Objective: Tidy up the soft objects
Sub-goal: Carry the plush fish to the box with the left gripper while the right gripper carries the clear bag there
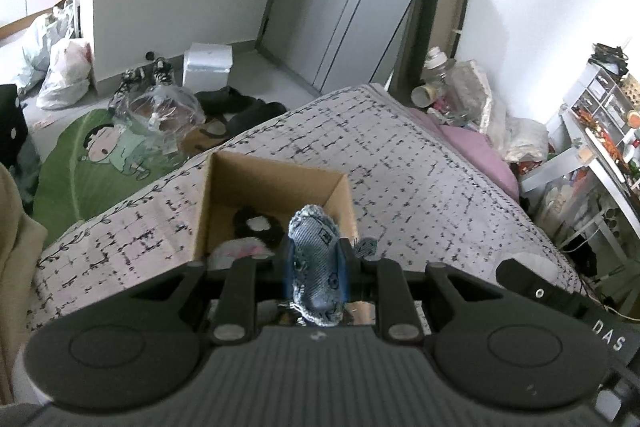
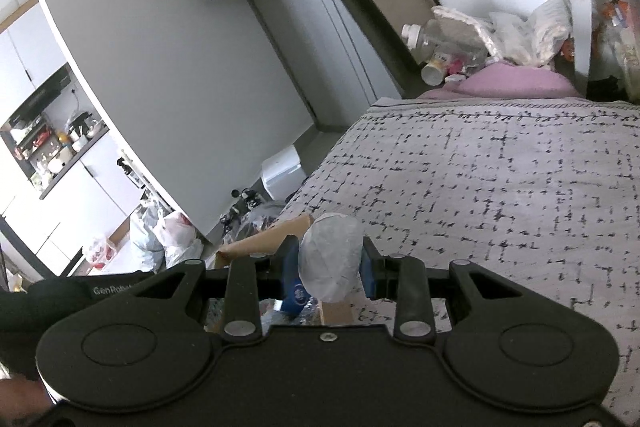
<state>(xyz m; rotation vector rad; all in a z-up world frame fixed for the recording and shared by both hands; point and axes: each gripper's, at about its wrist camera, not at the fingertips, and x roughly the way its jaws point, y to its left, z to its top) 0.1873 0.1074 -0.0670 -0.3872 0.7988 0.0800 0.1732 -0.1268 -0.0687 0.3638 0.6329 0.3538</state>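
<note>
The left tool (image 1: 316, 263) is pinched tight on a small denim stuffed toy (image 1: 314, 259), its blue pads pressing the toy's middle. The toy hangs over the near rim of the open cardboard box (image 1: 224, 195), which sits on the bed (image 1: 420, 179) and already holds a black-and-white soft thing (image 1: 256, 225) and something pink (image 1: 240, 251). The step looks like a drop-off: carry the toy a little farther, past the near wall and over the box floor, before letting go, or it may catch on the rim. The tool tilts steeply down towards the box.

The right tool (image 2: 330, 267) is partly closed on a pale, rounded soft item (image 2: 330, 263), squeezed between its pads. It sits just right of the box's corner (image 2: 276, 235), angled gently down, rolled so the room leans. It should wait its turn, then follow the same path.
</note>
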